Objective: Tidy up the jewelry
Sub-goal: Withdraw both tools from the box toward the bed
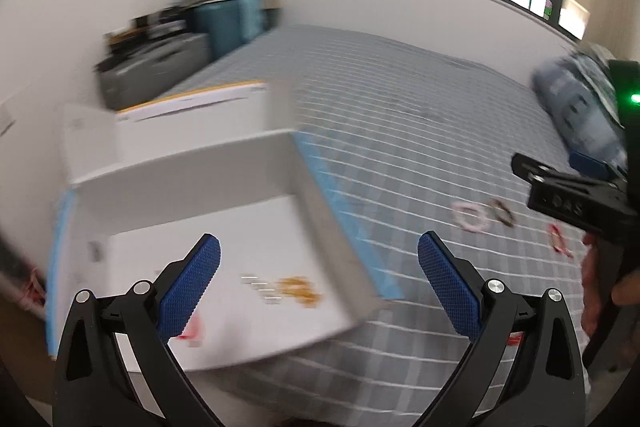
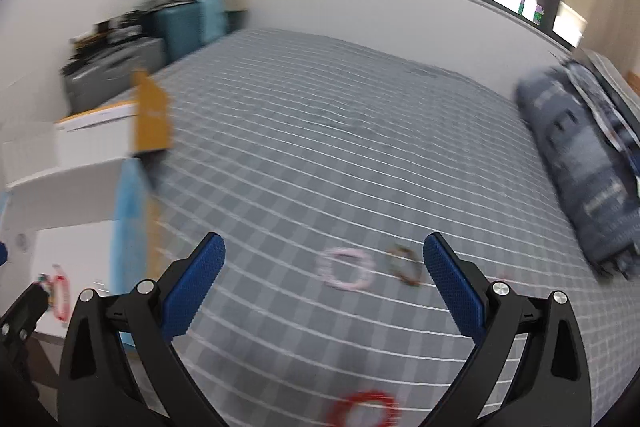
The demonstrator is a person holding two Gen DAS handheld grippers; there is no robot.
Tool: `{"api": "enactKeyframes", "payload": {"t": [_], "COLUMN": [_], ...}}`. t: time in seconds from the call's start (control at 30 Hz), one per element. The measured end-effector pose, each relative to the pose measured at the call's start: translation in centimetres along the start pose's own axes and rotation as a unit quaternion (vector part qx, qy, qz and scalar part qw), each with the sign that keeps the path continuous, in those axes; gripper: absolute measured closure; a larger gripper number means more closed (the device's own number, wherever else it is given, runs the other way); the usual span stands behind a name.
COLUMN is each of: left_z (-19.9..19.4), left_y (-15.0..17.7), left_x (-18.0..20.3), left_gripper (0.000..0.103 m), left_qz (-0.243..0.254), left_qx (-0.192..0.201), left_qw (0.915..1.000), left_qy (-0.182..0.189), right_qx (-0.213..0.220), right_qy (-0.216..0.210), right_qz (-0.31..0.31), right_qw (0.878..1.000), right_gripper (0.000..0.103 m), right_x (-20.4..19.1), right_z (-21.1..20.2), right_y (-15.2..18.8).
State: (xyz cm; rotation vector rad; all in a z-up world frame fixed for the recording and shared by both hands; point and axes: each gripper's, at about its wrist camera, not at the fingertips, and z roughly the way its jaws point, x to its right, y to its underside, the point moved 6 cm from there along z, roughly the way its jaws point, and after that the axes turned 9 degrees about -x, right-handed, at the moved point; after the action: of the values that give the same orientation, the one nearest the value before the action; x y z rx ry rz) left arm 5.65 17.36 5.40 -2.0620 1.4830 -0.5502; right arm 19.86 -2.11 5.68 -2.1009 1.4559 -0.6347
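Observation:
My left gripper (image 1: pixel 319 281) is open and empty above a white open box (image 1: pixel 316 195) on the bed. Inside the box lie a gold chain (image 1: pixel 300 291), small silver pieces (image 1: pixel 260 287) and a red item (image 1: pixel 192 333). My right gripper (image 2: pixel 323 281) is open and empty over the grey checked bedspread (image 2: pixel 340 131). A pink bead bracelet (image 2: pixel 347 269) and a dark bracelet (image 2: pixel 405 266) lie between its fingers, farther off. A red bracelet (image 2: pixel 364 409) lies just below it. In the left wrist view the pink bracelet (image 1: pixel 471 217), dark bracelet (image 1: pixel 502 213) and red bracelet (image 1: pixel 560 243) lie right of the box.
A white and yellow box (image 1: pixel 192 115) stands behind the open box. Suitcases and clutter (image 1: pixel 168 43) stand by the far wall. A folded blue quilt (image 2: pixel 580 163) lies at the bed's right side. The right gripper's body (image 1: pixel 580 203) shows at the left view's right edge.

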Motion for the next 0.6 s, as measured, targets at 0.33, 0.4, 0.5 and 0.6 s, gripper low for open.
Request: {"api": "enactKeyframes", "payload": {"t": [0.33,0.4,0.5,0.6], "left_z": [5.4,6.5,8.9,11.0], "left_y": [2.6,3.7,4.8,6.3], "left_x": [16.0,18.2,20.0,21.4], "left_gripper": [0.006,0.006,0.006,0.006], "left_qz": [0.121,0.142,0.157,0.167], "left_qx": [-0.035,-0.043,-0.066,-0.083], "left_qw": [0.9894,0.9857,0.9813,0.9777], "left_qy": [0.072,0.08,0.089,0.097], "right_qx": [-0.054,-0.07,-0.091,-0.105], "right_qy": [0.084,0.083,0.078,0.068], "right_qz": [0.069,0.082,0.106,0.115], "right_qw": [0.993,0.991,0.987,0.985], "right_gripper": [0.007,0.007,0.007,0.007], "right_x": [16.8,19.0,21.6,22.8], "right_z": [6.1,7.7,10.1,12.3], "right_y": [5.4,6.7,8.8,9.8]}}
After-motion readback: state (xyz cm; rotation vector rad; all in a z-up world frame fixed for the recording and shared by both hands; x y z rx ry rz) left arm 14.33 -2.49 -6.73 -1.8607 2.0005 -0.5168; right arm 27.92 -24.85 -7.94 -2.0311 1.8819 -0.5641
